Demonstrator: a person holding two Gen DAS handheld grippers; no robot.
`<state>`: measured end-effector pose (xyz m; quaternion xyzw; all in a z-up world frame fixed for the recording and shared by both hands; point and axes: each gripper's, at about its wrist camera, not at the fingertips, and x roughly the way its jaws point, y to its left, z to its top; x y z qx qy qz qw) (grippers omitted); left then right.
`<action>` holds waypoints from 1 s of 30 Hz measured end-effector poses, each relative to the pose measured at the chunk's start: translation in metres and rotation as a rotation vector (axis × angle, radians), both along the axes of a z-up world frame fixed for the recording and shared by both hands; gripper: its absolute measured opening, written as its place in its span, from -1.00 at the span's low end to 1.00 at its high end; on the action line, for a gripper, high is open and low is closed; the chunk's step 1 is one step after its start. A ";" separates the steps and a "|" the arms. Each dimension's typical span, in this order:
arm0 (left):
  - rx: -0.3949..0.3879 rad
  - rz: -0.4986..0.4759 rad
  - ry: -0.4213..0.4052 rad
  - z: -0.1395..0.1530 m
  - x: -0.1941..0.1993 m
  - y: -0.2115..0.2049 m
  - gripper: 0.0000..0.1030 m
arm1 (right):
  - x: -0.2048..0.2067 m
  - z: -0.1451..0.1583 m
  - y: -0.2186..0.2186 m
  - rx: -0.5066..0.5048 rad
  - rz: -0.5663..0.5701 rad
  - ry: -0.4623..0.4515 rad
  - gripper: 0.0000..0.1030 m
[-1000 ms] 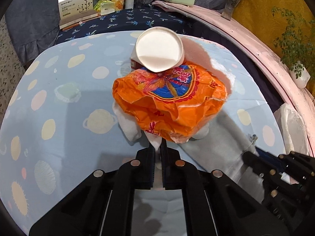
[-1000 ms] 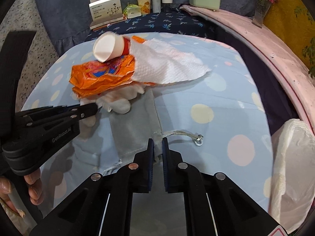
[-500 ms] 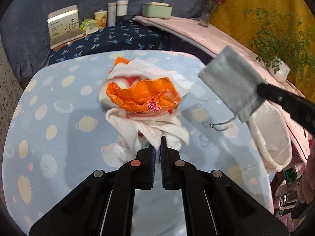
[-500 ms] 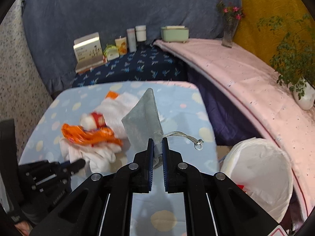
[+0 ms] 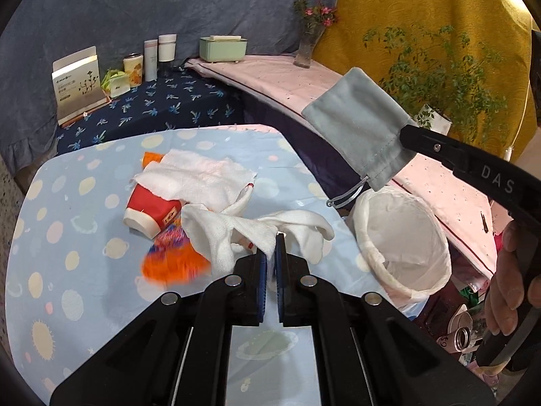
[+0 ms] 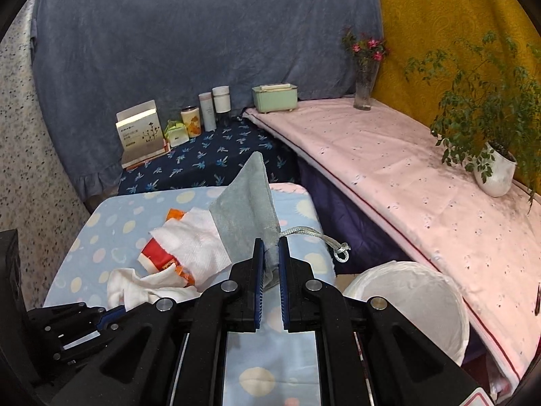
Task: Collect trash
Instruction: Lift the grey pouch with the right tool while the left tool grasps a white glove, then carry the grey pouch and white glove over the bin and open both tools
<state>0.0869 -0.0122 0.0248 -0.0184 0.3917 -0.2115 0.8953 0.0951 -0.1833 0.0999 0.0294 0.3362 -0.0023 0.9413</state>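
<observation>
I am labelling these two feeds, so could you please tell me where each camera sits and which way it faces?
Left wrist: on the left hand-held gripper, angled down at the blue table; its fingers pinch a white cloth; the right hand shows.
Right wrist: on the right hand-held gripper, facing the back shelf over the table; it pinches a grey drawstring pouch; the left gripper shows lower left.
Shared: the pouch, red paper cup, white-lined bin.
</observation>
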 end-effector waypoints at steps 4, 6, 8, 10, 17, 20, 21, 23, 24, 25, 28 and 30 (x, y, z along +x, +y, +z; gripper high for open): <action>-0.021 -0.012 0.005 0.007 0.001 -0.002 -0.91 | -0.003 0.009 -0.008 0.012 -0.013 -0.012 -0.85; -0.025 -0.007 0.008 0.010 0.002 -0.001 -0.91 | -0.005 0.011 -0.009 0.016 -0.014 -0.013 -0.85; -0.032 -0.004 0.009 0.013 0.004 0.002 -0.91 | -0.006 0.013 -0.008 0.007 -0.008 -0.018 -0.85; -0.044 -0.006 0.014 0.017 0.005 0.004 -0.91 | -0.007 0.012 -0.008 0.010 -0.008 -0.017 -0.85; -0.035 0.024 0.025 0.018 0.013 0.015 -0.65 | -0.005 0.004 -0.003 0.001 0.008 0.004 -0.85; -0.020 0.063 0.039 0.008 0.017 0.026 -0.16 | -0.007 -0.002 -0.001 -0.012 0.017 0.023 -0.85; -0.010 0.070 0.039 0.005 0.017 0.029 -0.13 | -0.008 -0.004 -0.001 -0.020 0.020 0.030 -0.85; 0.021 0.078 0.041 -0.004 0.017 0.033 -0.09 | -0.011 -0.008 -0.001 -0.031 0.024 0.044 -0.85; 0.036 0.080 0.044 -0.009 0.016 0.035 0.03 | -0.013 -0.010 -0.002 -0.040 0.025 0.051 -0.85; 0.055 0.080 0.044 -0.014 0.015 0.035 0.19 | -0.015 -0.013 -0.002 -0.048 0.026 0.060 -0.85; 0.118 0.066 0.033 -0.031 0.008 0.032 0.23 | -0.023 -0.024 -0.006 -0.063 0.028 0.087 -0.85; 0.137 0.045 0.052 -0.044 0.005 0.026 0.23 | -0.026 -0.031 -0.009 -0.069 0.025 0.103 -0.85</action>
